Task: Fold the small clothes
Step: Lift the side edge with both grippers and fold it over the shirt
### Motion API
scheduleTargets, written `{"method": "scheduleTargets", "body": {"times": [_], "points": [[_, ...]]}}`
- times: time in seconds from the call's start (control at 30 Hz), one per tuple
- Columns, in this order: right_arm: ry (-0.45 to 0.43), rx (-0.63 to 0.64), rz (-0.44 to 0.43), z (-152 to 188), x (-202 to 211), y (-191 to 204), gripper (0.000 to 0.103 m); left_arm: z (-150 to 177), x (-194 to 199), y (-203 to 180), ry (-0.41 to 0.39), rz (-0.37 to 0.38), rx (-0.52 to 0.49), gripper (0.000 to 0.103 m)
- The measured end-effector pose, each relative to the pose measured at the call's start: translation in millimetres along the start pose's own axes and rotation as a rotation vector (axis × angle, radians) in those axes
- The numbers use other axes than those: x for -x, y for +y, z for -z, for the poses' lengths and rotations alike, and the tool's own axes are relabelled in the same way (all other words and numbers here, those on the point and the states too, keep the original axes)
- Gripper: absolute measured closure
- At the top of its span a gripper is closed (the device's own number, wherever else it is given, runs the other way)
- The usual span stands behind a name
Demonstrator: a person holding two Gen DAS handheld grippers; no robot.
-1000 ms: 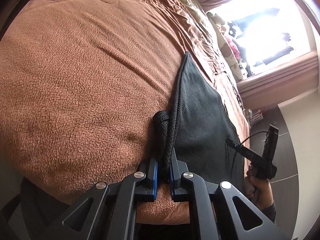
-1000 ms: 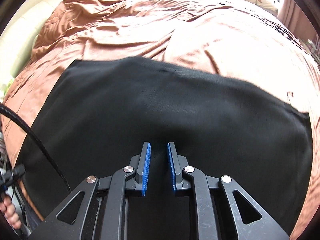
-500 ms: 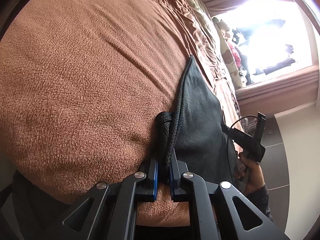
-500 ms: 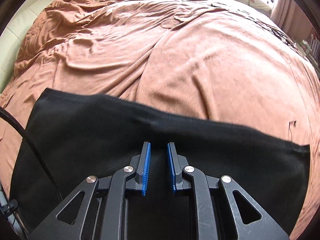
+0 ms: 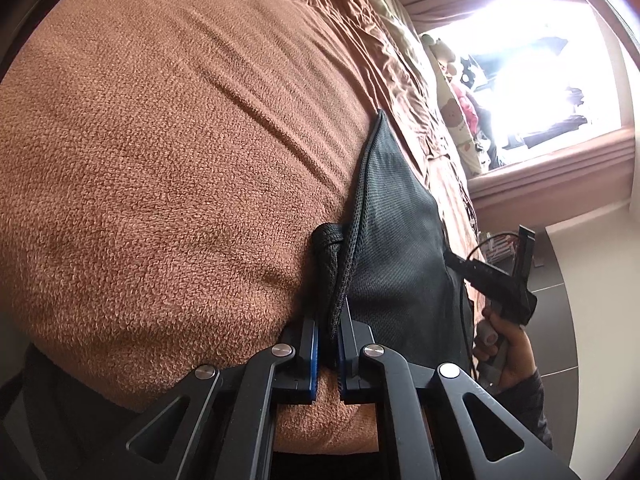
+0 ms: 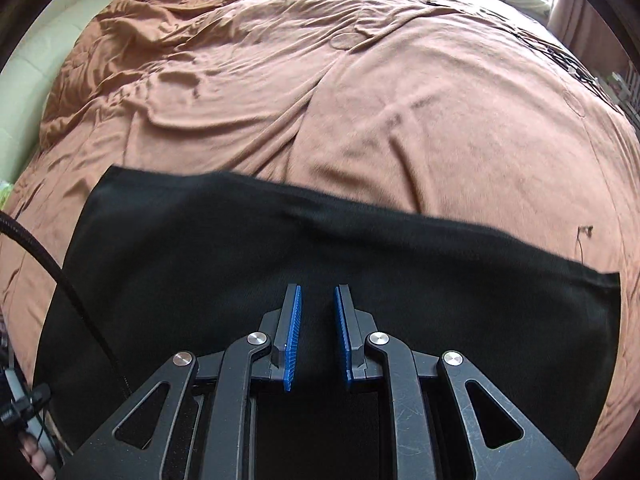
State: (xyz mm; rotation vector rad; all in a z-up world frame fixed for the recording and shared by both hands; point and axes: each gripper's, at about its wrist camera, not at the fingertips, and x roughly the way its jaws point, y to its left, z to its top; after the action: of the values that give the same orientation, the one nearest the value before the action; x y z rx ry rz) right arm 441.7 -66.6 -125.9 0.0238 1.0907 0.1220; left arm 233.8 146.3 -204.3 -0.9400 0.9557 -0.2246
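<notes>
Now black mesh garment [image 6: 320,272], flat, edge pinched

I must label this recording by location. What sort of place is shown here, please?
Most likely a bedroom. A wide bed is covered by a brown blanket, a pillow with a bear print lies at its far end, and a bright window stands beside it.

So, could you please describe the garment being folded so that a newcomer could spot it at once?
Find the bed's brown blanket. On its near edge lies a black mesh garment, flat, one corner pinched in the left hand-held gripper. It is the only black cloth there.
</notes>
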Motion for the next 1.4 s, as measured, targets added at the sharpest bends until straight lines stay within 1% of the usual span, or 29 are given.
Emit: {"method": "scheduleTargets", "body": {"times": [0.13,0.33,0.67,0.8,0.9,1.07,1.2,1.37,1.4], "points": [[0.004,0.019,-0.040,24,19,5,0.089,1,3,2,0.000,0.005,-0.002,0.094],[0.019,0.050,-0.072,62,37,10,0.089,1,4,0,0.001,0.000,-0.008,0.094],[-0.006,0.010,-0.130,125,70,14,0.089,-7,5,-9,0.019,0.000,-0.017,0.097],[-0.022,-0.004,-0.156,148,84,14,0.089,-10,8,-19,0.019,0.030,-0.028,0.097],[-0.027,-0.017,-0.173,161,90,15,0.089,-14,11,-31,0.016,0.069,-0.035,0.098],[-0.043,-0.034,-0.191,177,98,11,0.089,-22,15,-65,0.005,0.131,-0.078,0.098],[-0.048,-0.082,-0.220,191,103,8,0.091,-24,17,-94,0.008,0.174,-0.118,0.098],[-0.065,-0.117,-0.277,197,114,-7,0.091,-27,15,-136,0.019,0.218,-0.182,0.098],[-0.074,-0.120,-0.277,197,117,-11,0.091,-27,14,-143,0.025,0.228,-0.192,0.098]]}}
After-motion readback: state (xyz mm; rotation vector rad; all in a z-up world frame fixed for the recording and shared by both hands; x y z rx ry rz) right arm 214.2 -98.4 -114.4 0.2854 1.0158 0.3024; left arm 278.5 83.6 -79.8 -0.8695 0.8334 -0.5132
